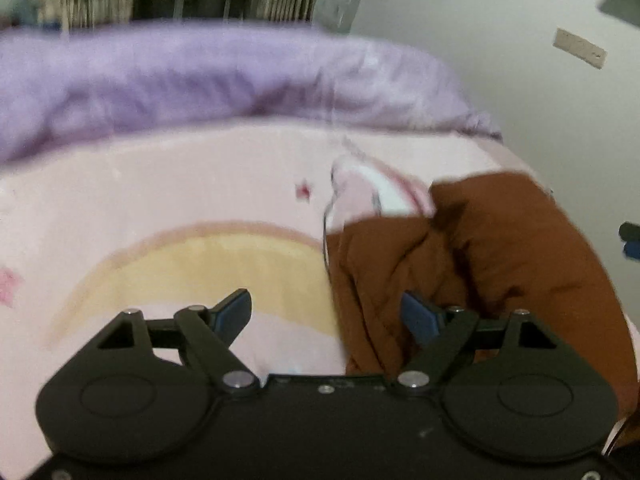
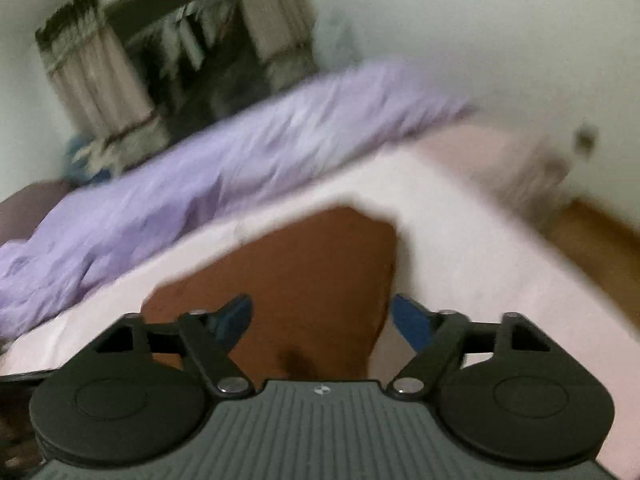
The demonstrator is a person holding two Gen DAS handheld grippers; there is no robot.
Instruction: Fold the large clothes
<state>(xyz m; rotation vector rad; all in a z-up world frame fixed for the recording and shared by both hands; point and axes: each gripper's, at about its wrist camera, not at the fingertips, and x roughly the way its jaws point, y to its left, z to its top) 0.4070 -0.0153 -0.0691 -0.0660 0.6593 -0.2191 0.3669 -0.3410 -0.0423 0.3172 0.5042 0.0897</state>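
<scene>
A brown garment lies bunched and creased on the right part of a pink bed sheet. My left gripper is open and empty, above the garment's left edge where it meets the sheet. In the right wrist view the same brown garment lies flatter on the pink sheet. My right gripper is open and empty, right over the garment's near part. Both views are blurred by motion.
A purple duvet is heaped along the far side of the bed; it also shows in the right wrist view. A white wall stands to the right. A curtained window lies behind. Wooden floor shows past the bed's right edge.
</scene>
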